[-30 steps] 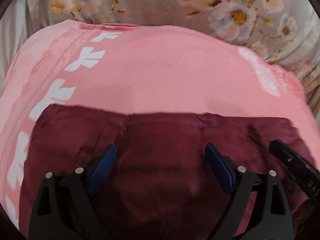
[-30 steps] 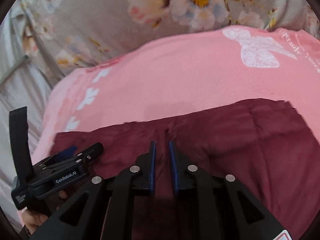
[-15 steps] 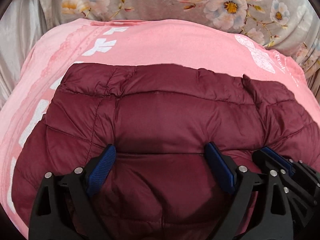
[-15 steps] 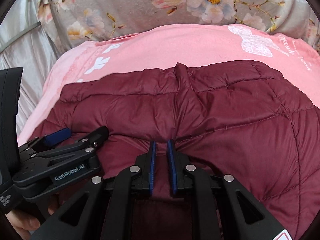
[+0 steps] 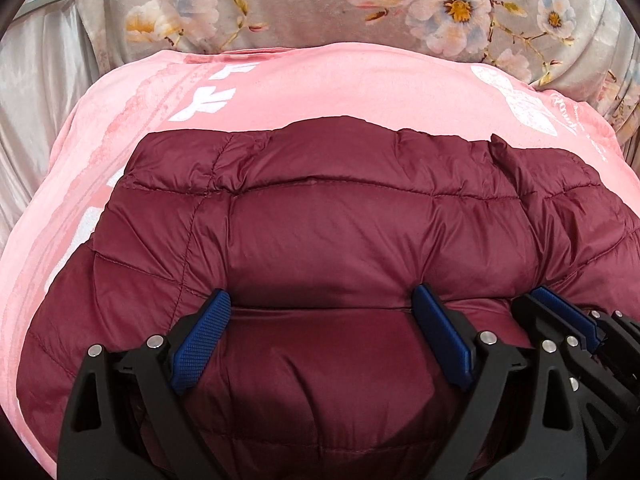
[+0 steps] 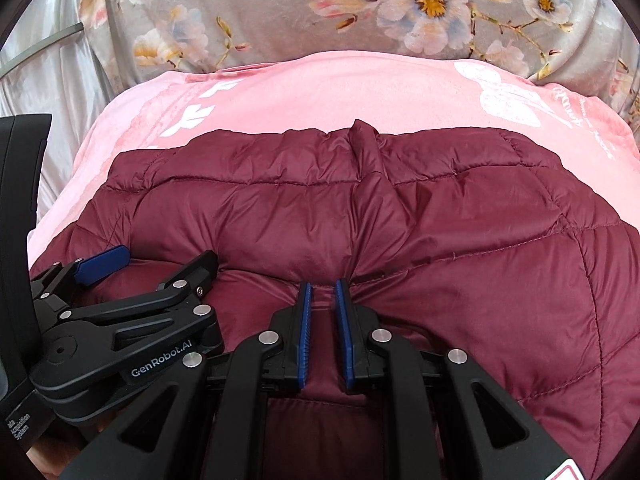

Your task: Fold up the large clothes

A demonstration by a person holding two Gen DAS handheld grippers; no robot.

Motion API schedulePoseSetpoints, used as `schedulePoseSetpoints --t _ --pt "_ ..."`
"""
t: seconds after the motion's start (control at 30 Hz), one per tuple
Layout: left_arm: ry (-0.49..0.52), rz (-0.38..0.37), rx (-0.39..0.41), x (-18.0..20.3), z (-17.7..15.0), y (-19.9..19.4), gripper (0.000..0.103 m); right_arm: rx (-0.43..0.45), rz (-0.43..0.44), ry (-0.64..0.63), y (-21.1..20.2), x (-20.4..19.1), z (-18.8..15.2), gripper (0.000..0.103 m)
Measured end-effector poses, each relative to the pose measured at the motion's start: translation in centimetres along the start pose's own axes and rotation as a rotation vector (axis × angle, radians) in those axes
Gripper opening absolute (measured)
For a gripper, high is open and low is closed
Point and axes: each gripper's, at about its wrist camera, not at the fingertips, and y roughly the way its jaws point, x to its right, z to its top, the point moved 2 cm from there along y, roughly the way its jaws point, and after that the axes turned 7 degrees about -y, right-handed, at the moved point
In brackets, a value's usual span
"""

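The blanket (image 5: 360, 92) covers the bed; the jacket (image 5: 340, 220) lies on it. One second earlier only a flat dark strip showed near the grippers; now the quilted panel reaches well up the blanket, so a fold has probably just been laid over. Right gripper (image 6: 322, 312) is clamped on a pinch of jacket. Left gripper (image 5: 320, 332) is spread wide, pressing the fabric, gripping nothing.

One jacket (image 5: 320, 232), mid-frame. One pink blanket (image 5: 340, 80) above it. One floral sheet (image 5: 300, 0) along the top. Two tongs: left (image 5: 320, 312), right (image 6: 322, 292).
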Motion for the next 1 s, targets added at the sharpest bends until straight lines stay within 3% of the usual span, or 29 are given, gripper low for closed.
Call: schedulePoseSetpoints --t 0.73,0.93,1.0 --pt "0.018 0.037 0.002 0.3 0.0 0.0 0.093 0.021 0.002 0.003 -0.1 -0.1 -0.1 0.014" --pt "-0.048 -0.029 -0.003 -1.8 -0.3 -1.7 0.093 0.026 0.046 0.054 -1.1 0.4 -0.4 0.015" --pt "-0.096 -0.059 0.003 -3.6 -0.8 -3.5 0.093 0.035 0.042 0.071 -3.0 0.2 -0.9 0.022"
